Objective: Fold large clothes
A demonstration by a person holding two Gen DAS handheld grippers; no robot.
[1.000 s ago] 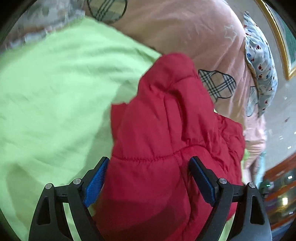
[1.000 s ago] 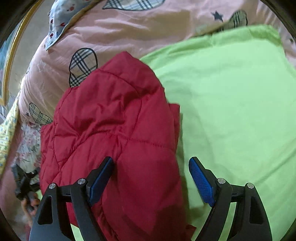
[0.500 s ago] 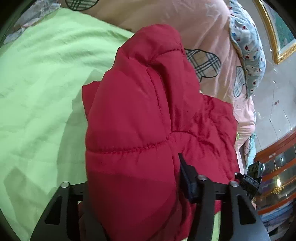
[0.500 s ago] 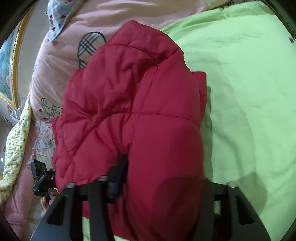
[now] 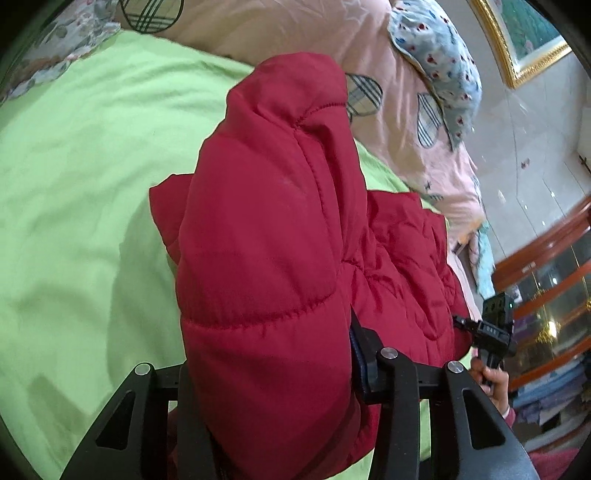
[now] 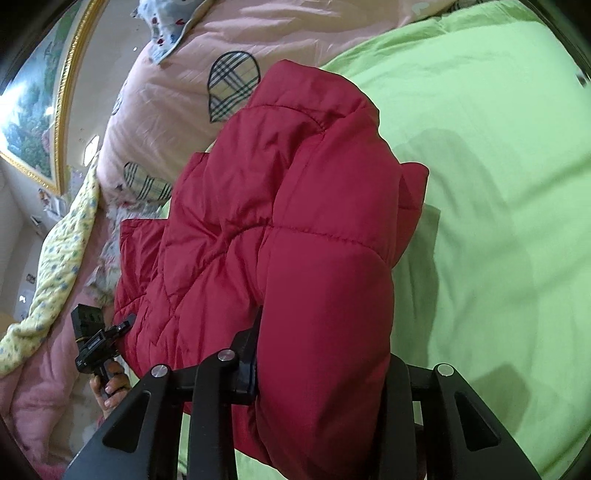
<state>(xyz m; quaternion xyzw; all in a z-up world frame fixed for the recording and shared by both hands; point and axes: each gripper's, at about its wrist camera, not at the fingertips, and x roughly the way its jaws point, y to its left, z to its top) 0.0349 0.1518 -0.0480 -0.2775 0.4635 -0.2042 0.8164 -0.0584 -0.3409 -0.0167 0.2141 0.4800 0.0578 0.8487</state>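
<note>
A red padded jacket (image 5: pixel 266 229) lies bunched on a lime-green bedsheet (image 5: pixel 74 206). My left gripper (image 5: pixel 269 362) has a thick fold of the jacket between its jaws, which are closing and squeezing it. Its left finger is hidden under the cloth. In the right wrist view the same jacket (image 6: pixel 295 206) bulges between the jaws of my right gripper (image 6: pixel 321 362), also closing and pressing on a fold, with the right finger covered. The green sheet (image 6: pixel 498 166) spreads to the right there. A hand (image 5: pixel 495 384) shows at the jacket's far side.
A pink quilt (image 5: pixel 295 33) with plaid patches lies behind the jacket, with a blue dotted pillow (image 5: pixel 443 62) on it. A gilt picture frame (image 6: pixel 62 92) hangs on the wall. A wooden glass cabinet (image 5: pixel 546 280) stands past the bed. A yellow flowered cloth (image 6: pixel 62 251) lies at the bed's edge.
Both grippers stood wide open over the jacket and have since closed on thick folds of it. The gripped folds now bulge up between the fingers, hiding the blue pads.
</note>
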